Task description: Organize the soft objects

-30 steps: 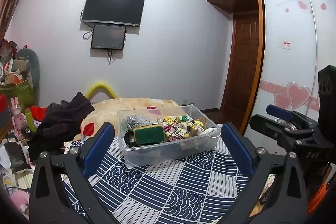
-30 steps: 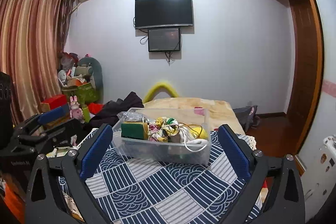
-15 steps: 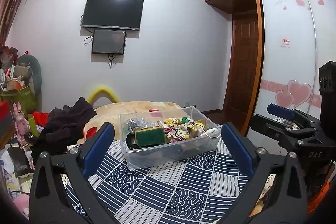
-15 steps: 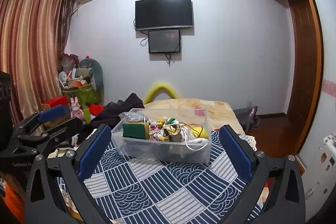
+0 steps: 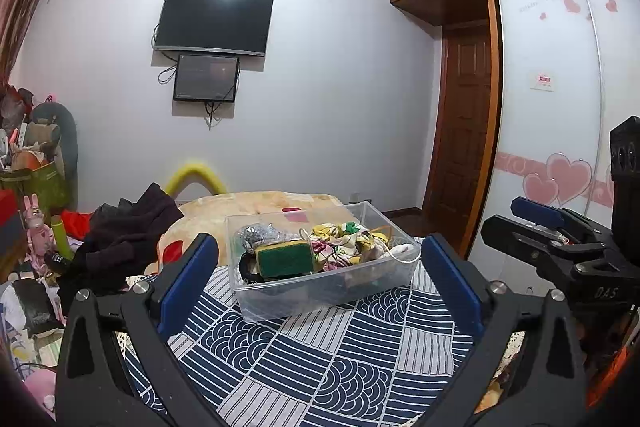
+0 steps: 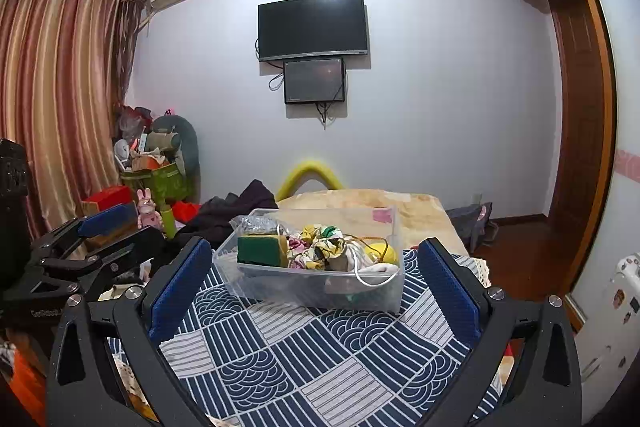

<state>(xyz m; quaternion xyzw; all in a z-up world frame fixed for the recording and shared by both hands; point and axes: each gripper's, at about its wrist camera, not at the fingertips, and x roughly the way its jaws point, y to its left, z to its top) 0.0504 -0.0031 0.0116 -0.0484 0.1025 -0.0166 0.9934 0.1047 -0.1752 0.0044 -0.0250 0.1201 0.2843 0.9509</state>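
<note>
A clear plastic bin (image 5: 376, 285) (image 6: 280, 287) stands on a blue patterned cloth (image 5: 340, 359) (image 6: 320, 355). It holds a green and yellow sponge (image 5: 285, 259) (image 6: 260, 250), a silver scrubber (image 5: 258, 234), crumpled floral cloth (image 5: 344, 239) (image 6: 320, 245), a white cord (image 6: 370, 277) and a yellow soft item (image 6: 380, 251). My left gripper (image 5: 320, 279) is open and empty, held back from the bin. My right gripper (image 6: 316, 283) is open and empty, also short of the bin. Each gripper shows at the edge of the other's view.
Dark clothes (image 5: 124, 239) lie left of the bin on a beige bed (image 5: 256, 203). Toys and bags (image 6: 156, 167) pile up by the curtain. A television (image 6: 312, 27) hangs on the far wall. A wardrobe with heart stickers (image 5: 560, 107) and a wooden door (image 5: 464, 147) stand right.
Both grippers have risen and tilted slightly, so the bin sits a little lower and farther in both views. Both stay open and empty.
</note>
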